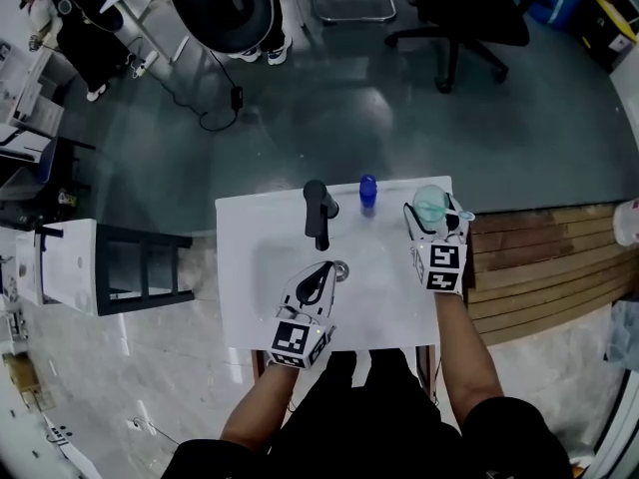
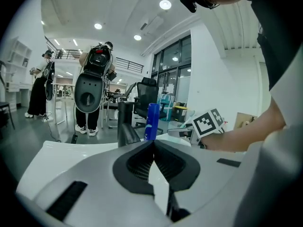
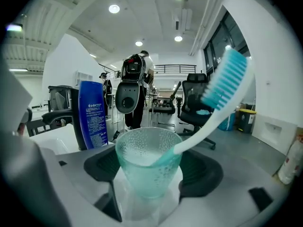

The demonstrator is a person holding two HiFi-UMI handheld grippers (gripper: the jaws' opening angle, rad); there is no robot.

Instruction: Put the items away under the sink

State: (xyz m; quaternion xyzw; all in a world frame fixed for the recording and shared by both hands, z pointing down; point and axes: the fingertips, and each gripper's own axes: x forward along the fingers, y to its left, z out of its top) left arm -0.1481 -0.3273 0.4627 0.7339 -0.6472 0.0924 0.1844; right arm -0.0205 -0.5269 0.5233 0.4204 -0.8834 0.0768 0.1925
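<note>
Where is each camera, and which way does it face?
Head view: on the person's head, looking down at the sink counter; forearms, left gripper and right gripper show.
Left gripper view: on that gripper, facing past its shut jaws to the faucet.
Right gripper view: on that gripper, facing the cup between its jaws.
Both gripper views share the blue bottle.

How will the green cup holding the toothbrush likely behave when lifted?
The cup looks thin, translucent plastic, so probably light. The toothbrush leans far over its rim, so the cup may tip. Its tapered wall might slip.

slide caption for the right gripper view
Translucent teal plastic cup with a white teal-bristled toothbrush between the jaws, blue bottle behind
</note>
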